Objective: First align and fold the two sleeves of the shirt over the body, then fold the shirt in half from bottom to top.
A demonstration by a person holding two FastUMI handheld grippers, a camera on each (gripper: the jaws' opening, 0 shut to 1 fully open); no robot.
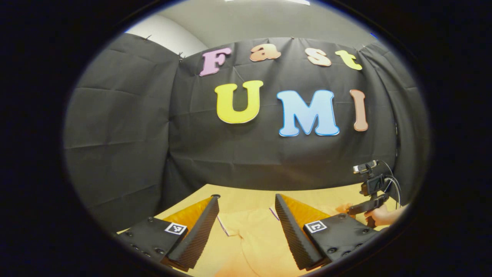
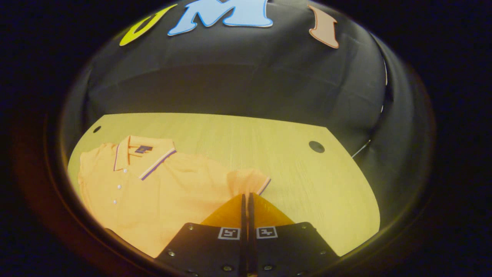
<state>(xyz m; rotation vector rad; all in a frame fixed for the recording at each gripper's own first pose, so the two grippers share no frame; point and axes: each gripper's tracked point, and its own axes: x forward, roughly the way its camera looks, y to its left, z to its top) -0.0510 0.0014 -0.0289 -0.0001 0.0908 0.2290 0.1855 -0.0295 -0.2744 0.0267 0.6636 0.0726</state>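
A light wooden table (image 2: 246, 134) carries an orange polo shirt (image 2: 153, 192), which lies flat on its left part, collar toward the wall.

Right gripper (image 2: 246, 197) low over the table (image 2: 269, 154), fingers pressed together with the right sleeve (image 2: 246, 182) of the orange polo shirt (image 2: 153, 192) bunched at their tips. Shirt lies face up, collar (image 2: 144, 156) toward the far left, buttons showing. Dark hole (image 2: 316, 146) in the tabletop beyond.
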